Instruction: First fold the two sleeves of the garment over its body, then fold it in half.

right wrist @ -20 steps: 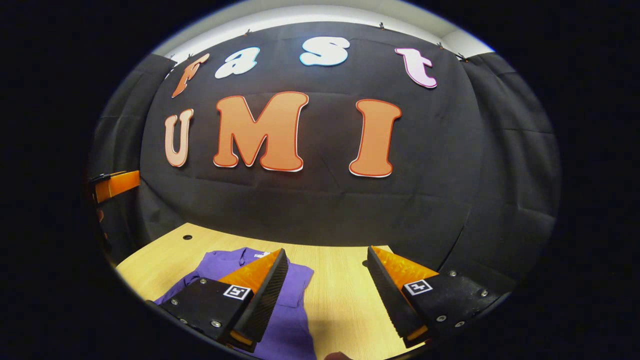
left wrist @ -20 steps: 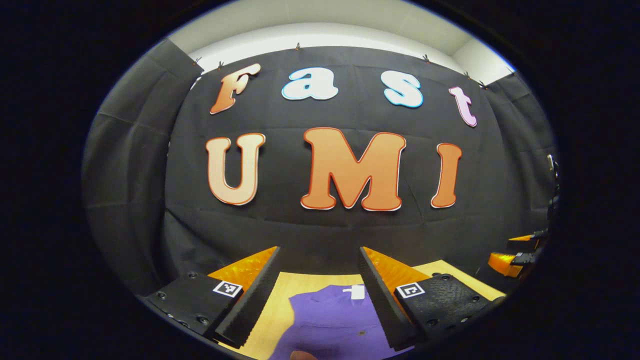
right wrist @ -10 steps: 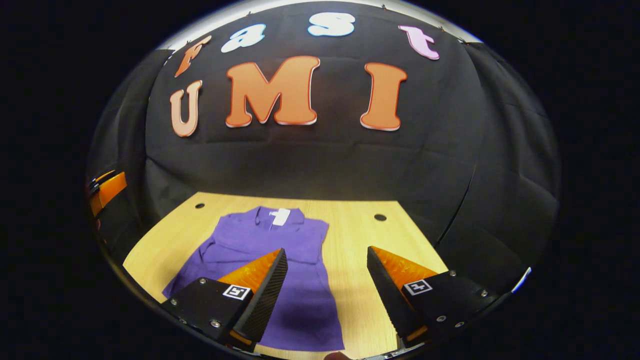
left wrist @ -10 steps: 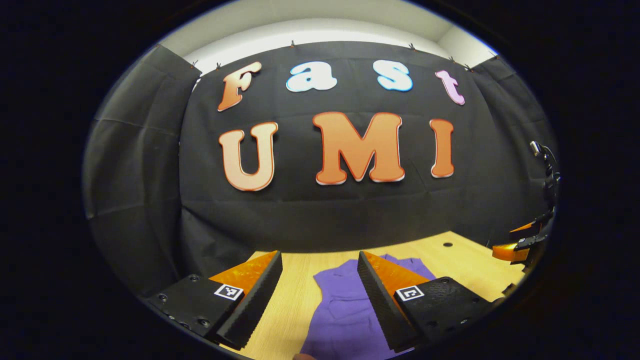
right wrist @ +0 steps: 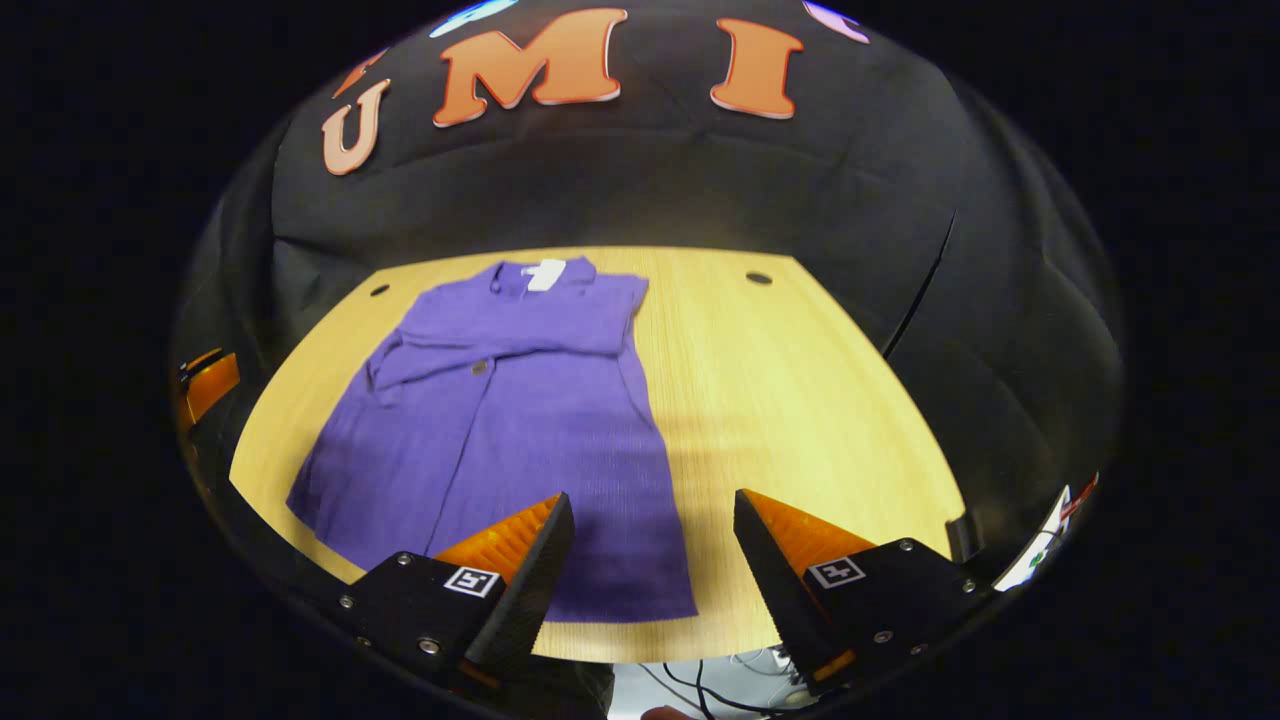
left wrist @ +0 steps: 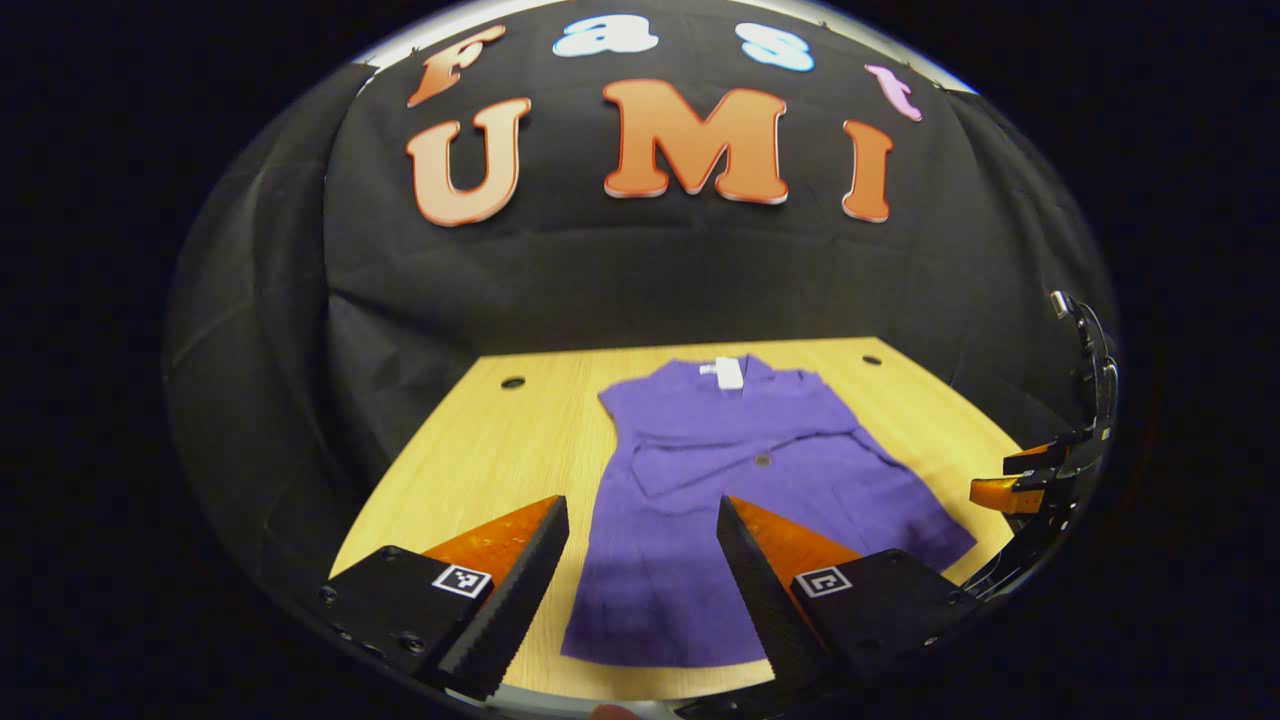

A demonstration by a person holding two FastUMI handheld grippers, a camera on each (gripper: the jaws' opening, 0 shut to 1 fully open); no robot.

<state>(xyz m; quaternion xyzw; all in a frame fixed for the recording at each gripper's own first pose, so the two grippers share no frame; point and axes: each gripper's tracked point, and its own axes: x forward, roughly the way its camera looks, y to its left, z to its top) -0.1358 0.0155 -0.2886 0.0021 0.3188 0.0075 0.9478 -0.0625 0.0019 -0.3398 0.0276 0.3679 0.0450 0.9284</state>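
The garment (right wrist: pixel 510 400) is laid flat on the desk (right wrist: pixel 800 400), collar toward the booth wall and hem toward the near edge, so that every edge can be reached from above. Both sleeves appear already folded across the chest, one band of fabric being seen crossing the body near a button (right wrist: pixel 480 368); the halving fold is therefore judged to be the remaining step. The left hand-held gripper (left wrist: pixel 640 560) is held above the hem with its fingers spread and nothing between them. The right hand-held gripper (right wrist: pixel 650 560) is likewise spread and empty, over the hem's right corner. This placement is judged to prepare a grasp at the hem.
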